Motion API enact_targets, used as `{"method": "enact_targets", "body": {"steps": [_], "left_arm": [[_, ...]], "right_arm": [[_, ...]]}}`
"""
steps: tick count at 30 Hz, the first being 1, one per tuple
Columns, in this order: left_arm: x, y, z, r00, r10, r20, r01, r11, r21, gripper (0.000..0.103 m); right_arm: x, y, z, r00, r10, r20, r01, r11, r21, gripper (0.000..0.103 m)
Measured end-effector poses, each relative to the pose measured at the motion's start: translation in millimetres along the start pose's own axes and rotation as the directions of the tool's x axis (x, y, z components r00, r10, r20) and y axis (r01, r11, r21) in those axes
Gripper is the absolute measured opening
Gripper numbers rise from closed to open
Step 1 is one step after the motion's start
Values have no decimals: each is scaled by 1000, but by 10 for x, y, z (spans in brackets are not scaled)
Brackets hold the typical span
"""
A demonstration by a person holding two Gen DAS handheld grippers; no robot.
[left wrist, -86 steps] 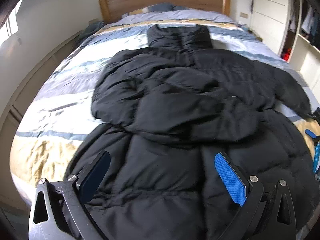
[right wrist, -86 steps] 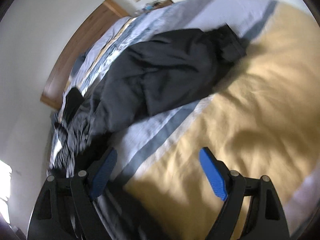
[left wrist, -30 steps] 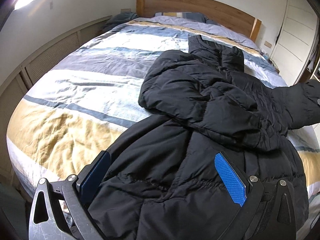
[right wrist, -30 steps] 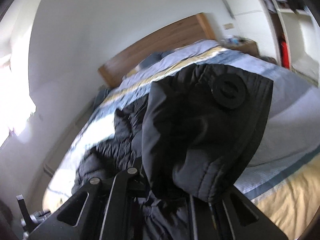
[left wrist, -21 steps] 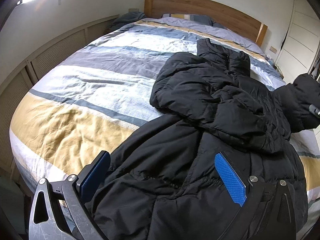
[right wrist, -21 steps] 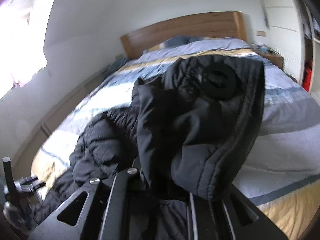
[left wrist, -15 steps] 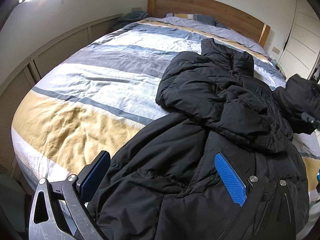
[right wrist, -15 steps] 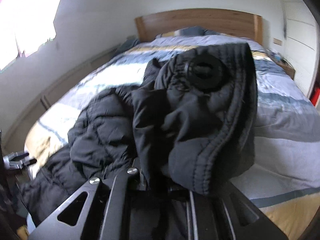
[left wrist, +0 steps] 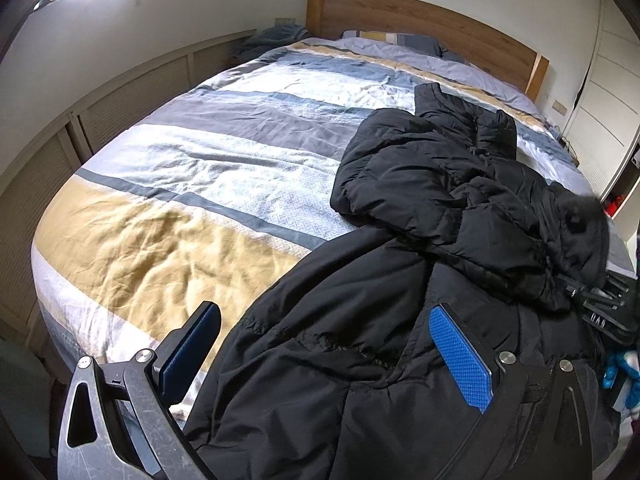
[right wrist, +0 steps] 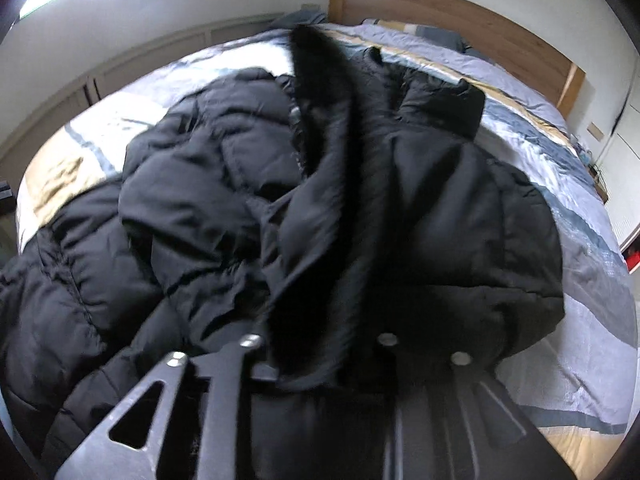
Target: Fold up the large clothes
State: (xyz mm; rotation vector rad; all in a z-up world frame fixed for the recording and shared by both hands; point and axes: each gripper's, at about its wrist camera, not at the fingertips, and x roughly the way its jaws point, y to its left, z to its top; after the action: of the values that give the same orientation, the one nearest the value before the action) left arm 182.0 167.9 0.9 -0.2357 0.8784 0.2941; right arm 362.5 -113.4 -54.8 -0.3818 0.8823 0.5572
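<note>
Black padded jacket (left wrist: 400,320) lies along the bed's (left wrist: 200,168) right edge. Left gripper (left wrist: 324,360): jaws wide apart over the hem, empty. Right gripper (right wrist: 316,344): jaws just opening, sleeve (right wrist: 340,200) draped between them.

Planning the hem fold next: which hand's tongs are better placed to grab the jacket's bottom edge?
Left, probably. The left tongs hang open over the jacket near its bottom edge; the right tongs, just opening, have the sleeve between them.
</note>
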Motion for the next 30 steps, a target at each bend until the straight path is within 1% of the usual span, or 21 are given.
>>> {"method": "enact_targets", "body": {"steps": [1,7,9,13,15,17,19,23,26,30], "left_arm": [[-19,4,-2,1000,1,2,-1,1000,0,102],[-157,-47,13,1000,-4,25,3,1000,13,102],[-223,-112,24,999,-14,30,13,1000,24,102],[-319,-298,58,999,-37,34,35,998,55,102],[-362,-440,84,998,-61,32,59,996,74,102],[-376,-588,106,996,-81,28,78,993,92,102],[-370,-807,153,993,-114,15,112,987,112,102],[-328,-1279,255,987,-160,8,157,975,160,102],[-206,-1726,354,981,-195,0,191,959,210,102],[43,-2162,504,977,-211,-9,206,945,253,102]], "right_arm": [[-12,21,-10,1000,1,0,-1,1000,-5,41],[-173,233,-37,999,17,37,-16,999,-33,53],[-283,293,-70,997,41,61,-39,999,-34,55],[-535,342,-130,987,116,110,-114,993,-24,54],[-665,319,-192,982,129,137,-128,992,-13,54],[-806,223,-259,978,124,165,-127,992,9,54],[-937,35,-330,975,112,192,-124,991,51,54],[-1110,-464,-423,974,41,223,-78,985,157,54],[-1174,-923,-465,972,-21,236,-41,967,253,55],[-1122,-1357,-403,969,-63,240,-17,948,318,55]]}}
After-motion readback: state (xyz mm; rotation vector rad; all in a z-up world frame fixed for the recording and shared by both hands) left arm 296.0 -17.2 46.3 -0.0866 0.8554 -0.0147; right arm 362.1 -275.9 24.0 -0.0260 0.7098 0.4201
